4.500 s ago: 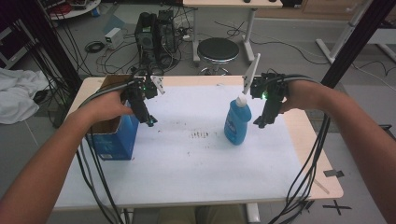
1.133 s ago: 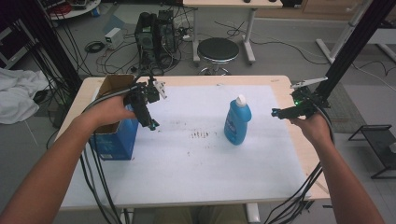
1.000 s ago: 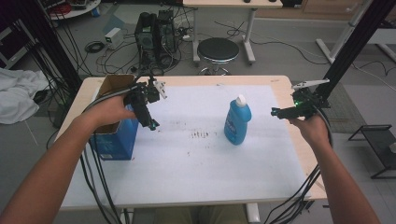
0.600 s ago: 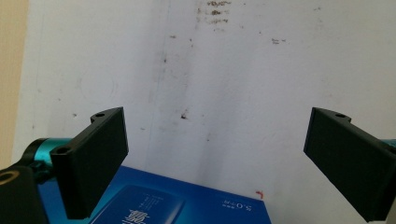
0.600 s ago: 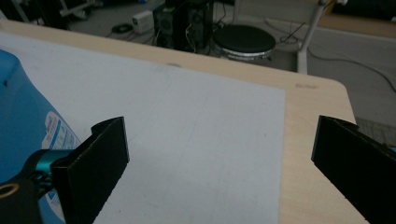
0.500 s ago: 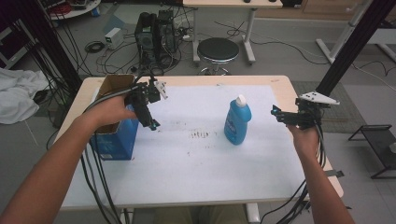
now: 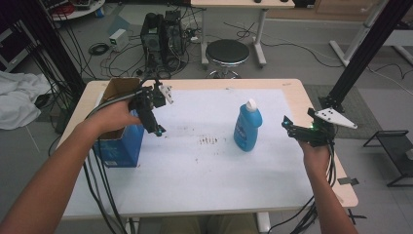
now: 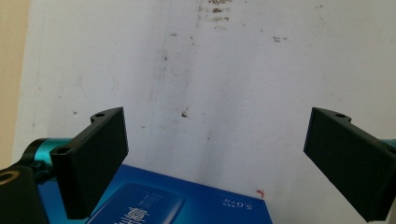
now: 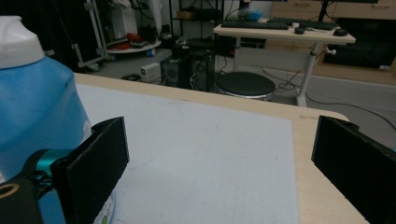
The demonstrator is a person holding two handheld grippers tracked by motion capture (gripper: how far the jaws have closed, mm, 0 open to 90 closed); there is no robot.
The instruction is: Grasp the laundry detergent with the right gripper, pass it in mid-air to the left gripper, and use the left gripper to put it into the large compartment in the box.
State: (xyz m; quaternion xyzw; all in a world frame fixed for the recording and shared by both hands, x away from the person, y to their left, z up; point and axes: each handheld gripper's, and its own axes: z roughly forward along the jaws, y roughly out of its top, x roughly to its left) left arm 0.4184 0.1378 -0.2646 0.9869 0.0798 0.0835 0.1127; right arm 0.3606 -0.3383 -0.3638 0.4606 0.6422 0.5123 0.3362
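overhead, bottle [image 7: 247, 126] beside box [image 7: 118, 141]

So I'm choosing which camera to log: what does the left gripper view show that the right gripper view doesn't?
Left gripper view: the blue box just below the open left hand-held gripper, and dark stains on the white mat.
Right gripper view: the blue bottle with its white cap, beside the open right hand-held gripper, plus a stool and desk beyond.
Both: the mat and wooden table edge.
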